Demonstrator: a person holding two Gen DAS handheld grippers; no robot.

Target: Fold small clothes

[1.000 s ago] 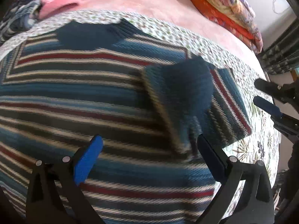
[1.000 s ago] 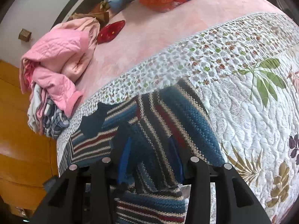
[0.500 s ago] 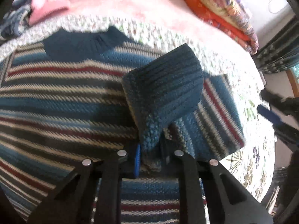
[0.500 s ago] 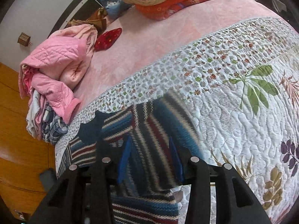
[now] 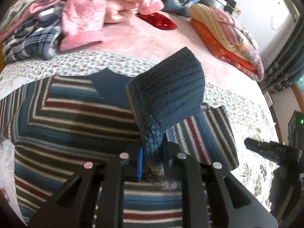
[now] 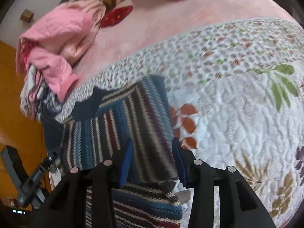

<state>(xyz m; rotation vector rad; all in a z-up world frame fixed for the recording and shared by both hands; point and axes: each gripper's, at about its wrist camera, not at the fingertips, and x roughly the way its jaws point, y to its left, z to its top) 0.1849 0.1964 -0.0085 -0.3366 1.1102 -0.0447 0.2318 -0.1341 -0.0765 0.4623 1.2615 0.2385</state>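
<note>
A knit sweater (image 5: 76,117) striped in blue, red and cream lies flat on the floral quilt (image 5: 245,114). Its right sleeve is folded in over the body. My left gripper (image 5: 152,161) is shut on the sleeve's dark blue cuff (image 5: 167,95), which stands up off the sweater. In the right wrist view the sweater (image 6: 117,125) shows beyond my right gripper (image 6: 152,161). That gripper is open and hangs above the sleeve's outer edge. Nothing is pinched between its blue pads (image 6: 126,161).
A heap of pink and plaid clothes (image 5: 81,13) lies at the back left of the bed. Folded orange and striped blankets (image 5: 228,38) sit at the back right, with a red item (image 5: 157,20) between them. Bare quilt (image 6: 237,114) stretches right of the sweater. Wooden furniture (image 6: 11,95) stands left.
My left gripper went from open to shut on the sleeve cuff and has raised it off the sweater. The right gripper stayed open and shifted slightly over the sleeve.
</note>
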